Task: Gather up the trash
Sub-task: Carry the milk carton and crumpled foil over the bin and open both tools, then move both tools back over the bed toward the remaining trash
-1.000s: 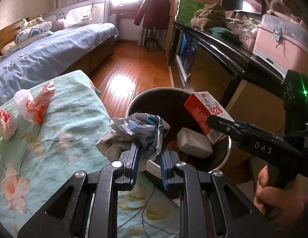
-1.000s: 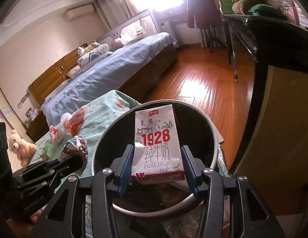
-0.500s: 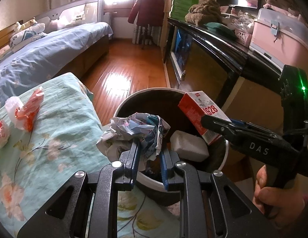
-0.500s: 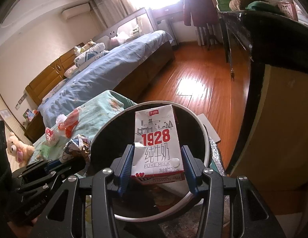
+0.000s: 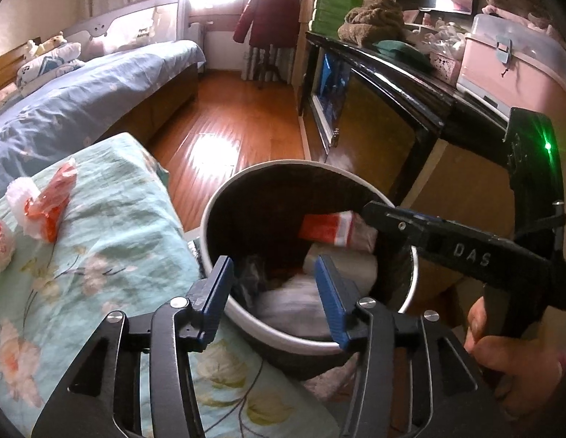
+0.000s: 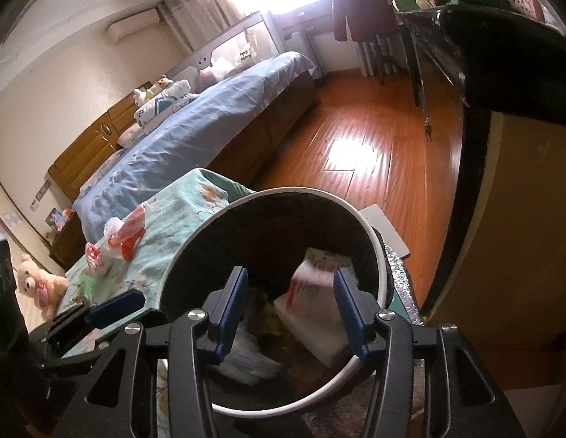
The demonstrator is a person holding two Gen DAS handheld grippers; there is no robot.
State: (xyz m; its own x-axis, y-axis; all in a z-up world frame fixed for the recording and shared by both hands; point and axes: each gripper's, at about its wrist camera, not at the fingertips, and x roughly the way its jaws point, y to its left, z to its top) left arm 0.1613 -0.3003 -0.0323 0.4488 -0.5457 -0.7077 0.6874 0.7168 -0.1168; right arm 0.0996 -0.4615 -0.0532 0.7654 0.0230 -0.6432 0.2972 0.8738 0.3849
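A round white-rimmed trash bin [image 5: 224, 197] with a dark liner stands beside the flowered table; it also shows in the right wrist view [image 6: 195, 244]. My left gripper [image 5: 273, 288] is open and empty over the bin's near rim. My right gripper [image 6: 290, 301] is open and empty above the bin. The red-and-white milk carton [image 6: 312, 292] is blurred inside the bin, also seen in the left wrist view [image 5: 324, 228]. The crumpled paper [image 5: 251, 277] is a dark blur inside the bin. Red and white wrappers [image 5: 45, 200] lie on the tablecloth [image 5: 111, 226].
A black cabinet [image 5: 392, 84] stands right of the bin. A bed with a blue cover [image 5: 82, 87] is at the left. Wooden floor [image 5: 228, 116] lies beyond the bin. More wrappers [image 6: 96, 255] and a teddy bear [image 6: 34, 281] show at the left in the right wrist view.
Both grippers opened. The crumpled paper left my left gripper and the milk carton left my right gripper; both dropped into the bin.
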